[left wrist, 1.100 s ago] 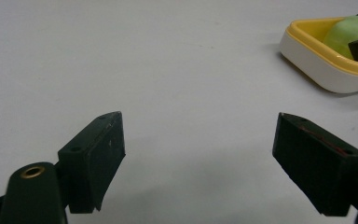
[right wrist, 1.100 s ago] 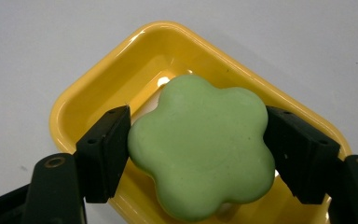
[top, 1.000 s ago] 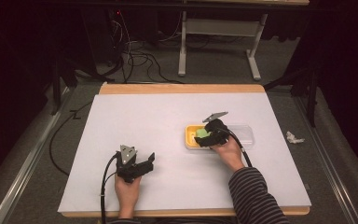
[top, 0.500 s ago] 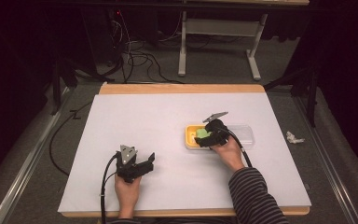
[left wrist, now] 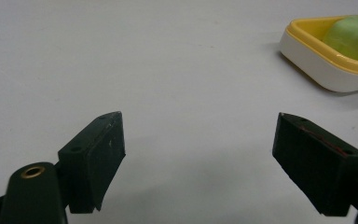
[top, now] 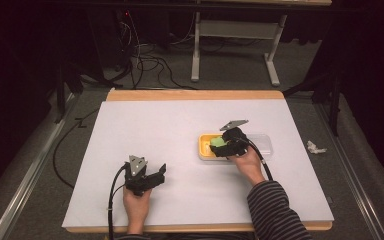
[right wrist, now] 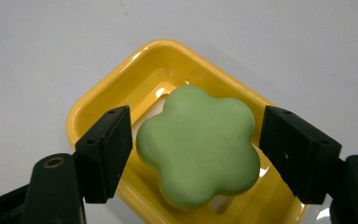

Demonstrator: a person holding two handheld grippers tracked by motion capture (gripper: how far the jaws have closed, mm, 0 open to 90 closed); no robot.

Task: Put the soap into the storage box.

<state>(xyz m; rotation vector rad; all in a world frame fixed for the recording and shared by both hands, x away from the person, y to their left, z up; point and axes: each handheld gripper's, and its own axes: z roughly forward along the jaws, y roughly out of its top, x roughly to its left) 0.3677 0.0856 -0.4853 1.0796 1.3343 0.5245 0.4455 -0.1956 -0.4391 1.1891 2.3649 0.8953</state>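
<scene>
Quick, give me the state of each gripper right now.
Left gripper: open, holding nothing, over the bare white table.
Right gripper: open, jaws either side of the green soap, not clamping it.

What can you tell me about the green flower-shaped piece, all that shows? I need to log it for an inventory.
The green flower-shaped piece is a pale green, smooth, matte block with five rounded lobes, looking like a soap bar. It lies in the yellow dish, tilted slightly, resting on the dish's inner floor. The right gripper straddles it with jaws open, one on each side; a narrow gap shows at both, so no grip yet. In the high view it sits on the white table, right of centre.
</scene>
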